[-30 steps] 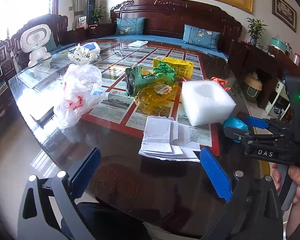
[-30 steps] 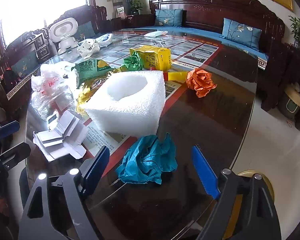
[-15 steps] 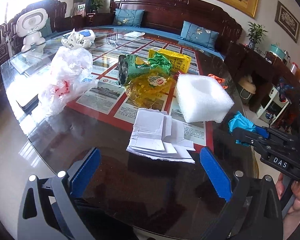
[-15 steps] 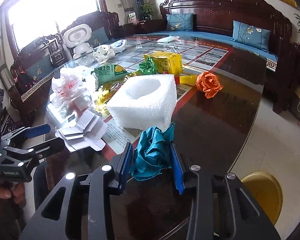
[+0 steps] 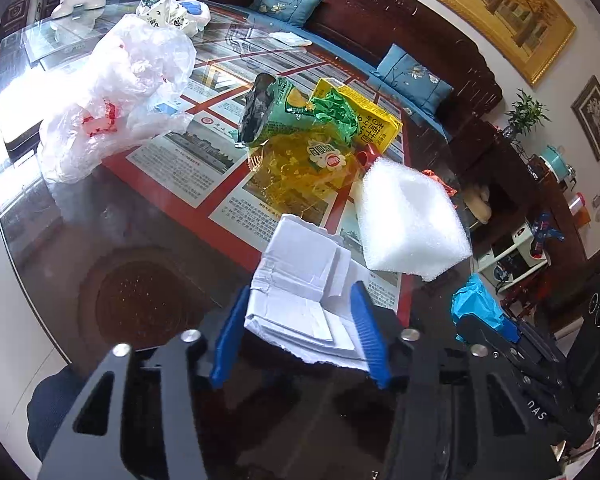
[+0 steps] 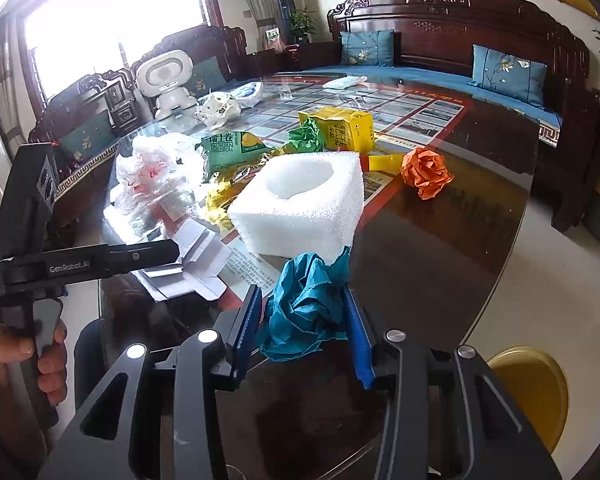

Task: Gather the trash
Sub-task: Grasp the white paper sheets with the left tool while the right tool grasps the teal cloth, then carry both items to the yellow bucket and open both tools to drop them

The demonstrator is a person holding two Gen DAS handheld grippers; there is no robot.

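My left gripper (image 5: 300, 332) is shut on a flattened white cardboard box (image 5: 300, 280) at the near edge of the glass table (image 5: 148, 240). My right gripper (image 6: 304, 328) is shut on a crumpled teal paper ball (image 6: 304, 304) and holds it just in front of a white foam block (image 6: 300, 204). The teal ball also shows in the left wrist view (image 5: 476, 304), at the right. The white box also shows in the right wrist view (image 6: 196, 264), under the left gripper's finger (image 6: 140, 256).
On the table lie a clear plastic bag (image 5: 116, 96), a green snack bag (image 5: 272, 112), yellow cellophane (image 5: 308, 168), a yellow carton (image 6: 340, 128) and an orange paper ball (image 6: 426, 172). A white toy robot (image 6: 166, 80) stands at the far end. A gold bin (image 6: 532, 392) sits on the floor right.
My left gripper moved forward and closed on the white cardboard box. My right gripper closed on the teal paper ball and has lifted it slightly.
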